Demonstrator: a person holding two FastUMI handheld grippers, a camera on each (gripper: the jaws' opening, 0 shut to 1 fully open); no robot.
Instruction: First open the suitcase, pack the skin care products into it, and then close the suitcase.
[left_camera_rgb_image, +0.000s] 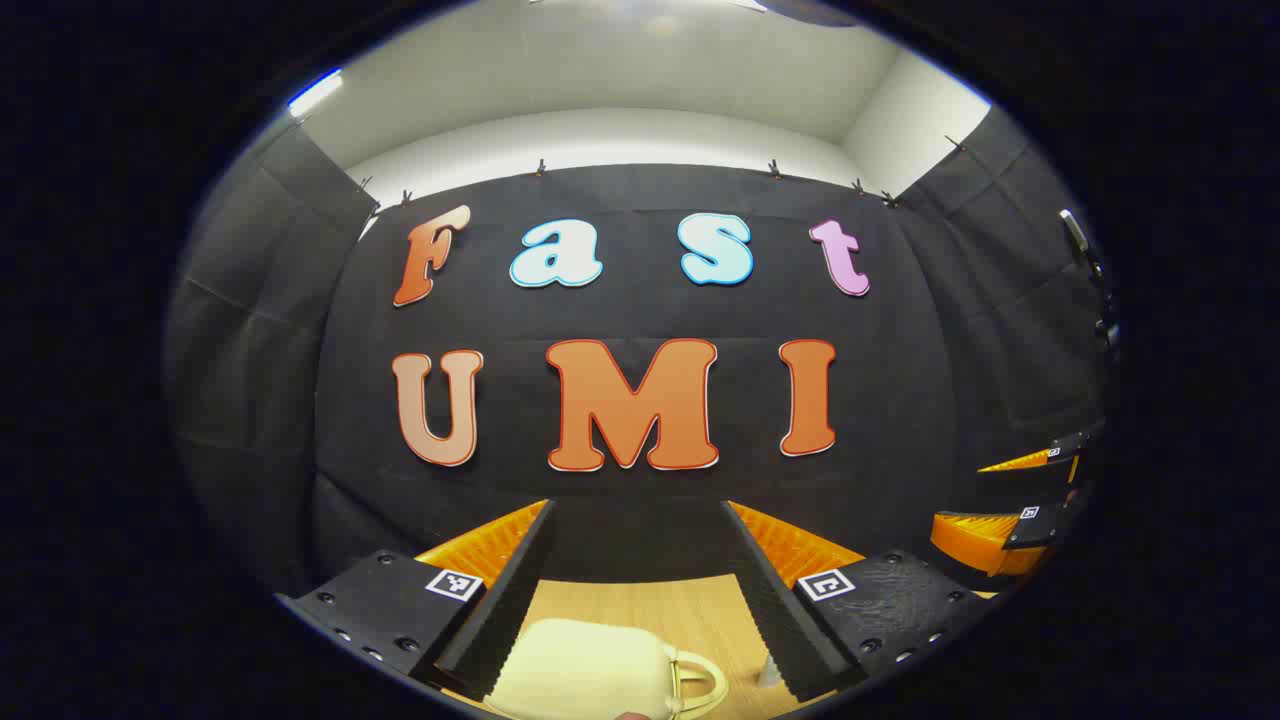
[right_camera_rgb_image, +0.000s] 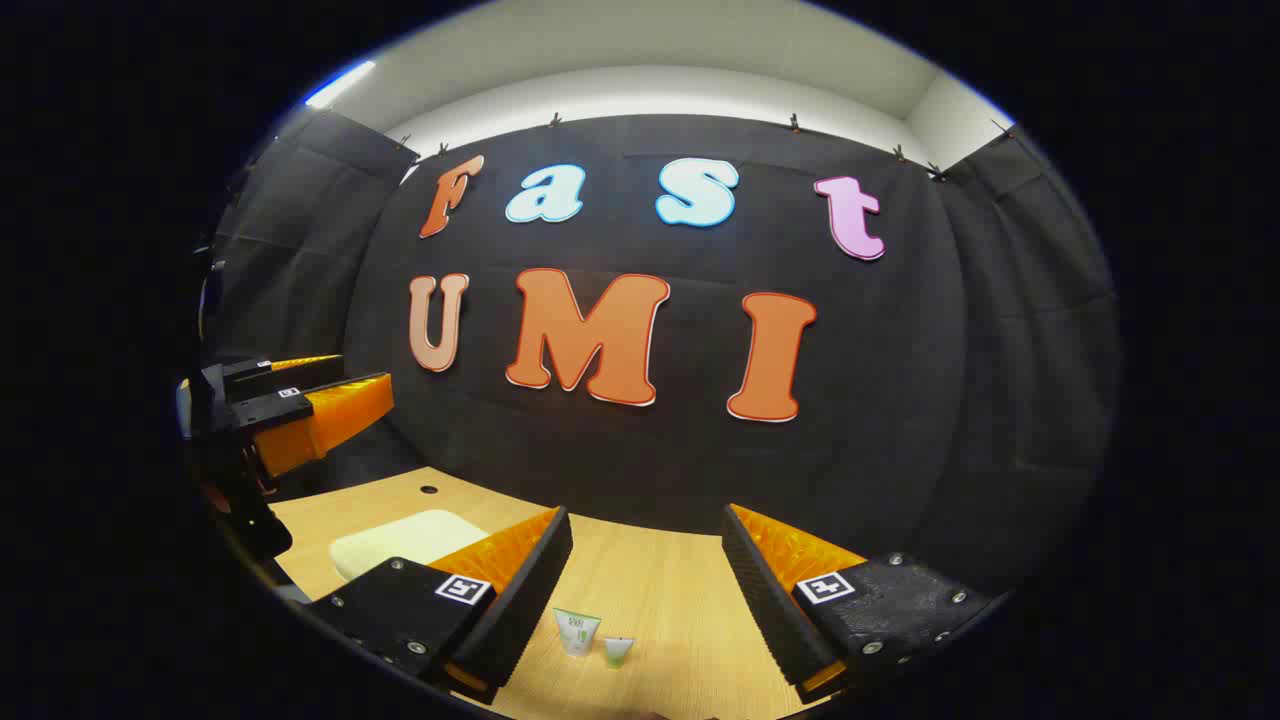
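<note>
Hovering with fingers spread and empty, the left gripper (left_camera_rgb_image: 640, 575) has the closed cream suitcase (left_camera_rgb_image: 590, 670) low in its view, directly below its fingertips — handle toward the right. The right gripper (right_camera_rgb_image: 645, 580), likewise spread, frames two skin care tubes (right_camera_rgb_image: 590, 635) on the table (right_camera_rgb_image: 680, 600) — so the left looks nearer for opening.

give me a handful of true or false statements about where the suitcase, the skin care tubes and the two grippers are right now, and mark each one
1. The suitcase lies closed on the table. True.
2. The right gripper is shut on a tube. False: it is open, holding nothing.
3. Two skin care tubes stand on the table ahead of the right gripper. True.
4. The tubes are already inside the suitcase. False: they stand on the bare tabletop.
5. The left gripper is open above the suitcase. True.
</note>
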